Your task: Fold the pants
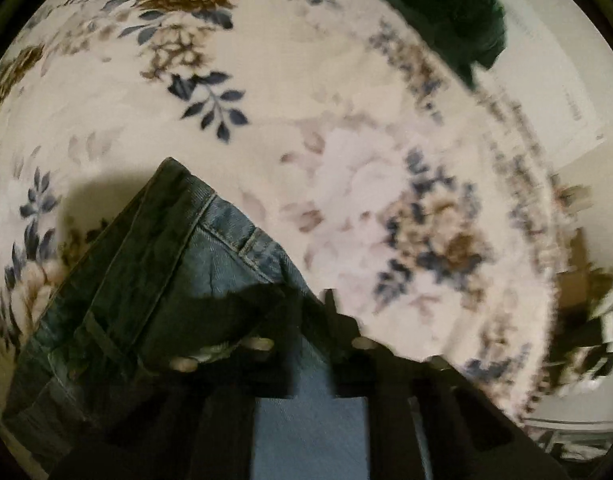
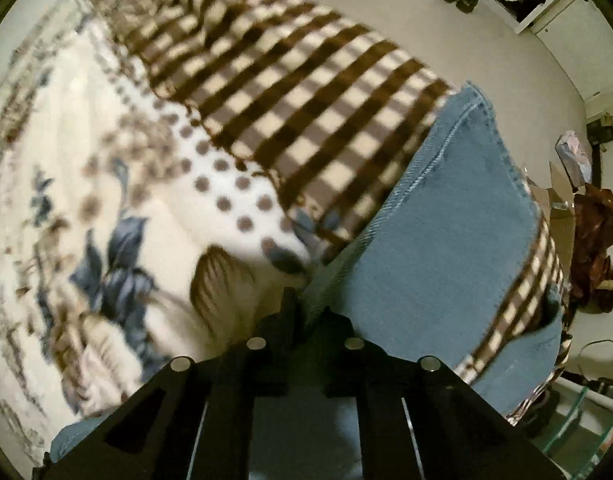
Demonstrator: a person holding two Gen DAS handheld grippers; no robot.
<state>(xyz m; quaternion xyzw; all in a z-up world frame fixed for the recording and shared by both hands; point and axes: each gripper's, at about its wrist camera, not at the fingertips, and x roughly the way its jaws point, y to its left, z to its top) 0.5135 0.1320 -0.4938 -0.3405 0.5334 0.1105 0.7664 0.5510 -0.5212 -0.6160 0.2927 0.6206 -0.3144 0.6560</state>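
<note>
Clamped on jeans [image 1: 210, 248] waistband by left claw [image 1: 306, 312], leg denim pinched by right claw [image 2: 306, 312] beside checked blanket [image 2: 290, 92]. Gripped only; folding seemingly barely begun.

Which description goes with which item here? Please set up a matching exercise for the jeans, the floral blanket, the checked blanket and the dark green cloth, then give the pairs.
Items:
1. jeans
2. floral blanket
3. checked blanket
4. dark green cloth

Descriptions:
A. brown and cream squares, lying over the bed's far part in the right wrist view
B. blue denim, pinched by both claws
C. bunched at the top edge of the left wrist view
D. cream with blue leaves and brown flowers, under the denim

Pairs: 1-B, 2-D, 3-A, 4-C
</note>
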